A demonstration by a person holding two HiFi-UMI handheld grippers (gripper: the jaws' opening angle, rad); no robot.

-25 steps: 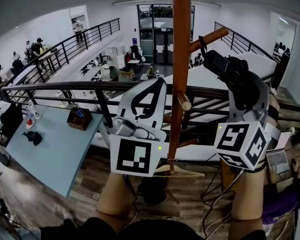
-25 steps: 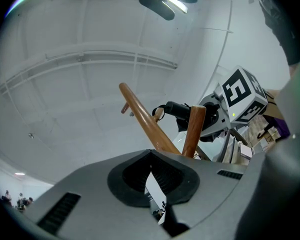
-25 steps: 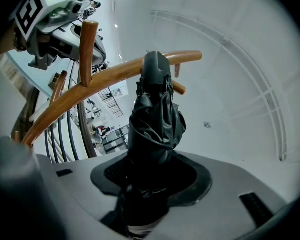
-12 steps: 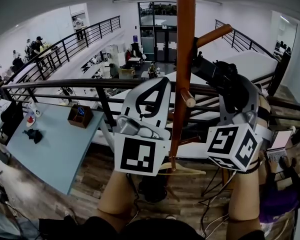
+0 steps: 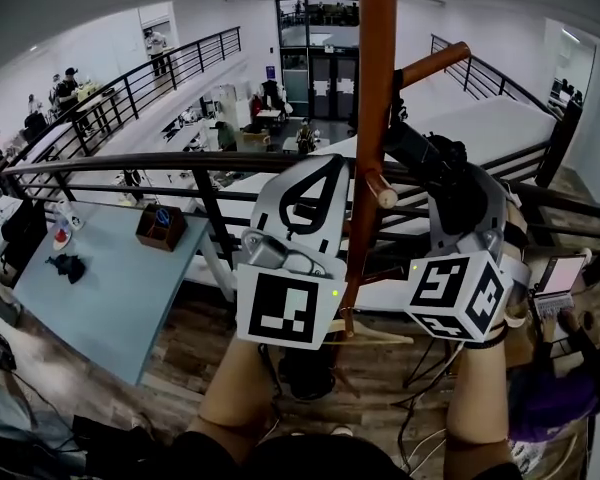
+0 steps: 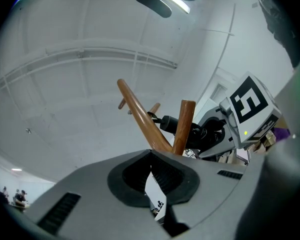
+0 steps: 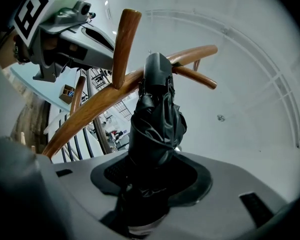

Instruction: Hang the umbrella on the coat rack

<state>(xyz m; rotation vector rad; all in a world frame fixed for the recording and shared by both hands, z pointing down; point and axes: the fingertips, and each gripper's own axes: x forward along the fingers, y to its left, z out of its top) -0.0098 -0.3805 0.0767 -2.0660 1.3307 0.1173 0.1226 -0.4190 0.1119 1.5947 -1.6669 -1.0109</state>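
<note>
Head view: coat rack [image 5: 372, 118] pole at centre. Left gripper [image 5: 315, 173] sits just left of it, right gripper [image 5: 448, 183] just right.
Left gripper view: fingers pressed together, nothing between them.
Right gripper view: fingers pinch the folded black umbrella [image 5: 418, 150], its far end at the pole beside a peg [image 7: 124, 46].

- Wood-plank floor [image 5: 180, 353] down below, with cables [image 5: 425, 408] trailing over it at the right.
- Pale blue counter [image 5: 110, 298] on the left, carrying a brown box [image 5: 161, 226] and a dark bundle [image 5: 65, 266], well apart.
- Coat rack [image 5: 372, 118] standing upright, mid-frame.
</note>
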